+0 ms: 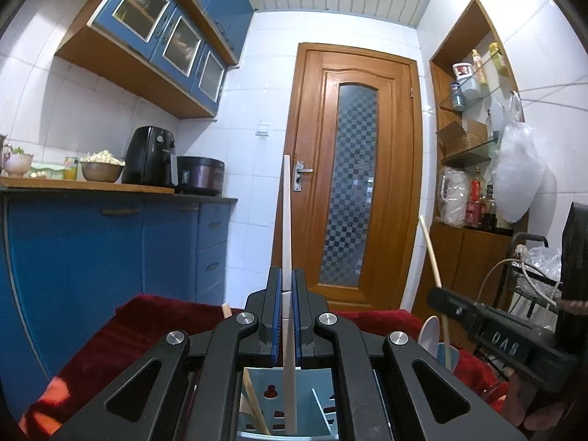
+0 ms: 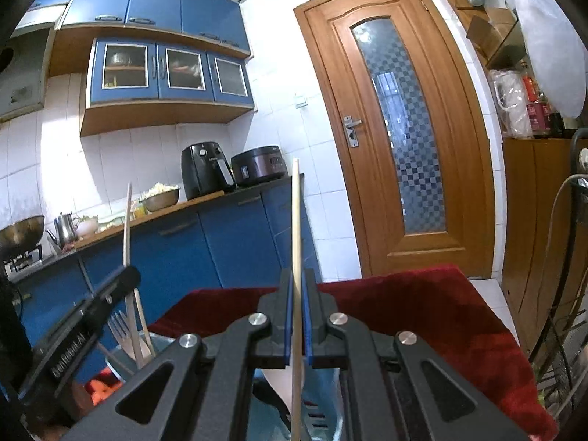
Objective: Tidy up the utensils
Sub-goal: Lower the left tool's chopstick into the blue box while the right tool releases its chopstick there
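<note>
Below left tongs [image 1: 287,316], white utensil [image 1: 287,220] end hidden

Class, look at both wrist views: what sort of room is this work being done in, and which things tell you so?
Most likely a home kitchen. Blue wall cabinets hang above a worktop carrying an air fryer and a rice cooker, and a pan sits on a gas hob at the left edge.

Black grippers [image 1: 287,316], blue-padded fingers [image 2: 287,316], silver round screws [image 1: 245,318]
</note>
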The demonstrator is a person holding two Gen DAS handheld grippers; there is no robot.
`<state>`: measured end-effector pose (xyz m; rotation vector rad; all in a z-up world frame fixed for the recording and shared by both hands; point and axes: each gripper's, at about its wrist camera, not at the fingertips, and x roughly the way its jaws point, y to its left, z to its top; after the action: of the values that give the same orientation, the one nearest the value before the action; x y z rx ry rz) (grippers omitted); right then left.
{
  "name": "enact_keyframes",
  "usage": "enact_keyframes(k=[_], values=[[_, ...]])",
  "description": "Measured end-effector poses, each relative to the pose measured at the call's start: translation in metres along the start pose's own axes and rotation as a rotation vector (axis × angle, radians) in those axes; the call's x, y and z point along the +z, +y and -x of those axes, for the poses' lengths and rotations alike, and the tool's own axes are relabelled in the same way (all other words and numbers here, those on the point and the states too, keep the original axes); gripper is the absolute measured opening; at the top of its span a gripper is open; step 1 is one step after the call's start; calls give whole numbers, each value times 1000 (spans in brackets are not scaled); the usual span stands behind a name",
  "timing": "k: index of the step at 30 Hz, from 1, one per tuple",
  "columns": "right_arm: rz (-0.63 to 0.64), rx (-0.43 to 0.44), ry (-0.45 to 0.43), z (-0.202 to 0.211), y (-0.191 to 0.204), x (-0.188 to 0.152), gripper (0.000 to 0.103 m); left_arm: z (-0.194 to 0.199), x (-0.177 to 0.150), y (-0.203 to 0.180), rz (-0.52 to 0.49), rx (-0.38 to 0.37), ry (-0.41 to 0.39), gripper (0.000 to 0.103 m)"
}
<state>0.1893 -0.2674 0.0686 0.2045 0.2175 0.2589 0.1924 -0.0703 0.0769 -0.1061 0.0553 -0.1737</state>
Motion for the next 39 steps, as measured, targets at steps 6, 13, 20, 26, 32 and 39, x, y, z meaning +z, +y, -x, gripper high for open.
enact_keyframes(k=[6, 13, 20, 26, 32, 39], values=[[-1, -8, 37, 7, -4, -8, 6, 3, 0, -3, -8, -3, 6, 5], [16, -11, 64, 14, -8, -9, 7, 3, 4, 1, 23, -13, 37, 5], [42, 4, 121, 13, -6, -13, 7, 7, 4, -2, -1, -34, 55, 5], [30, 20, 149, 16, -8, -17, 7, 9, 3, 0, -6, -34, 64, 5], [23, 37, 166, 20, -9, -17, 20, 10, 3, 2, 6, -56, 102, 6], [2, 38, 135, 37, -5, -13, 34, 25, 9, -1, -9, -59, 90, 29]])
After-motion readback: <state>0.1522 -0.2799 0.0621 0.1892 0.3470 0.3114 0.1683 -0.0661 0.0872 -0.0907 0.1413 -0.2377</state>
